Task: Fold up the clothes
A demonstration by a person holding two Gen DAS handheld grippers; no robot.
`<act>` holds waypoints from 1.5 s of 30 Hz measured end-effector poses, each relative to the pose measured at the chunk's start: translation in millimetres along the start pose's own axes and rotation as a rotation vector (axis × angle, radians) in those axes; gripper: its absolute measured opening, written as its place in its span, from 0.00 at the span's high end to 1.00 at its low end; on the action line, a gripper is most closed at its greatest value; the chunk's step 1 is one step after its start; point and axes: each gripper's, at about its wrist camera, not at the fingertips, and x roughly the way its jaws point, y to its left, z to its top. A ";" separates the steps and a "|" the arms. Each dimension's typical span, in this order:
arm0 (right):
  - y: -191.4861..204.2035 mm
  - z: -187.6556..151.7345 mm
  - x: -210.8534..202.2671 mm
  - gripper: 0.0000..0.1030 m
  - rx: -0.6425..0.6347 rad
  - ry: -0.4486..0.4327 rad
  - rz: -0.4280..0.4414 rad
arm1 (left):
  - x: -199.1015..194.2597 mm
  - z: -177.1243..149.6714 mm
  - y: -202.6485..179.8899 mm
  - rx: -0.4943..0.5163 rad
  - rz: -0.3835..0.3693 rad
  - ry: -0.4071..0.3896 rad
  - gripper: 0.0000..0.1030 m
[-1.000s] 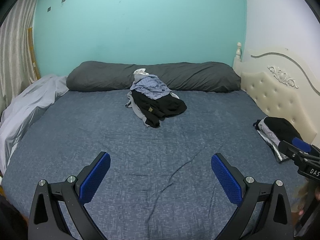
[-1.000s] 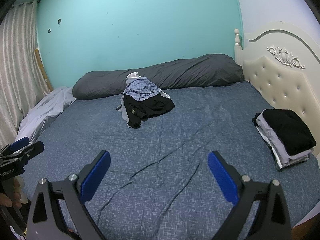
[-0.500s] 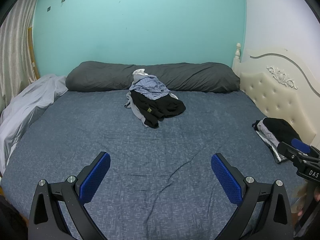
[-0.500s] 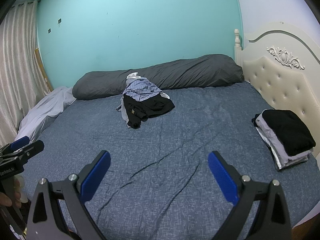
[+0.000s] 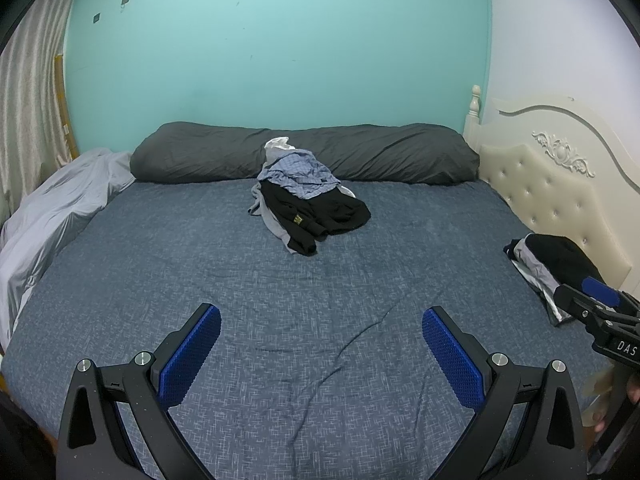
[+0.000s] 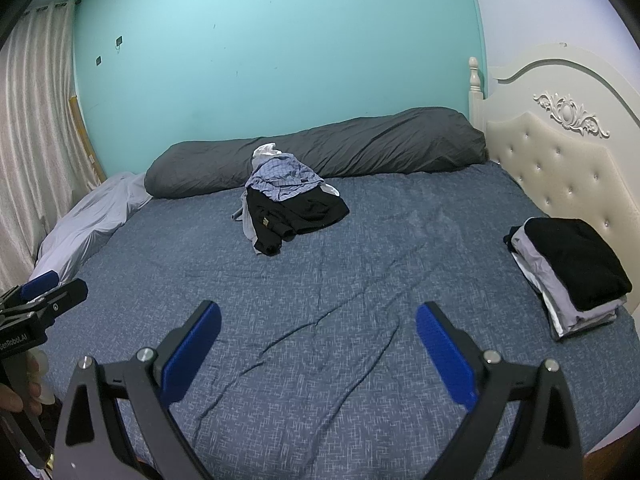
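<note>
Left gripper (image 5: 320, 344) and right gripper (image 6: 318, 340) hovering with jaws spread wide, gripping nothing, rumpled pile of black, checked-blue and grey clothes (image 6: 286, 200) lying well ahead of jaws on blue-sheeted bed (image 6: 360, 280), folded black-and-grey stack (image 6: 568, 272) sitting right of jaws

blue bed (image 5: 160, 280), clothes heap (image 5: 308, 204), folded stack (image 6: 572, 272), bolster (image 5: 360, 152)

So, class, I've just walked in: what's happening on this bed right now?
A person holds a gripper in each hand over the bed, partway through folding clothes. The left gripper and right gripper both have their jaws open and hold nothing. A loose pile of clothes waits near the long grey pillow, with a black garment lowest at the front. A neat folded stack sits by the headboard.
</note>
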 end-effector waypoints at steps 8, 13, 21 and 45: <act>-0.6 -1.7 -0.8 0.04 0.000 -0.001 0.000 | -1.5 1.1 -0.6 0.004 -0.003 -0.003 0.00; -1.2 -1.9 -1.1 0.04 0.000 -0.002 0.001 | -1.7 2.9 -1.1 0.006 -0.004 -0.003 0.00; -2.6 -2.1 0.1 0.04 0.002 0.001 0.001 | -1.2 3.2 0.6 0.005 -0.003 -0.001 0.00; -9.9 -2.0 20.0 0.04 0.008 0.022 -0.006 | 17.7 10.1 -3.8 0.046 0.016 -0.015 0.00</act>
